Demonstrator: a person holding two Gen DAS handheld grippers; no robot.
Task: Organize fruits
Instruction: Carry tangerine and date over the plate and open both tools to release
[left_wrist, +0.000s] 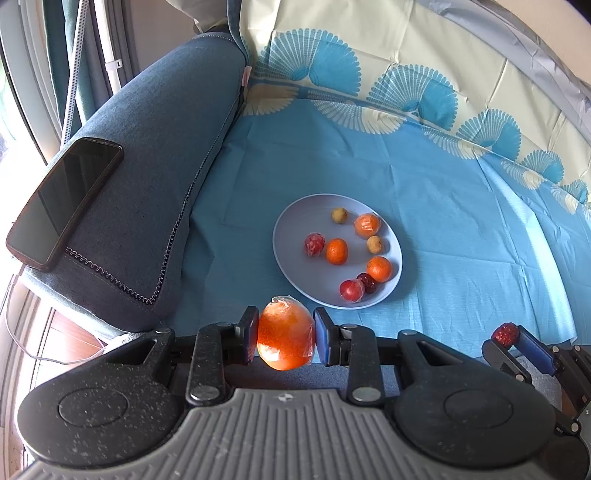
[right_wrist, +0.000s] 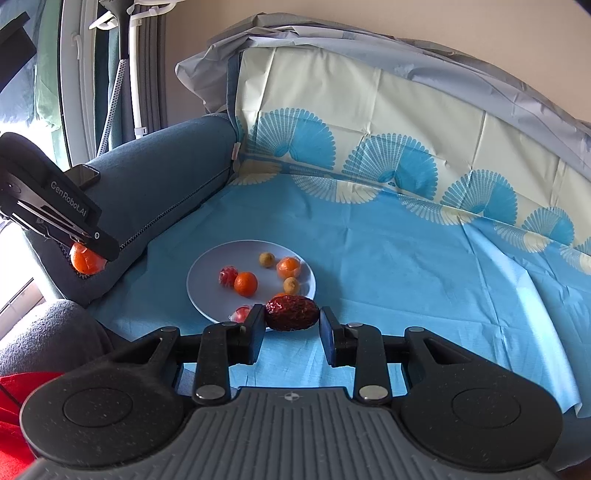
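A pale blue plate (left_wrist: 295, 273) lies on the blue cloth and holds several small fruits: oranges, red wrapped ones, a dark date and two tan longans. My left gripper (left_wrist: 285, 338) is shut on a plastic-wrapped orange (left_wrist: 285, 339), held short of the plate's near rim. My right gripper (right_wrist: 291, 325) is shut on a dark red date (right_wrist: 291, 313), held just over the plate's near edge (right_wrist: 207, 310). The right gripper (left_wrist: 511, 341) also shows in the left wrist view with the date (left_wrist: 505, 333). The left gripper's orange (right_wrist: 86, 261) shows in the right wrist view.
A grey-blue sofa armrest (left_wrist: 147, 177) rises left of the plate, with a black phone (left_wrist: 62, 199) lying on it. The patterned cloth (left_wrist: 461, 221) covers the seat and climbs the backrest behind. A red fabric (right_wrist: 14, 413) sits at lower left.
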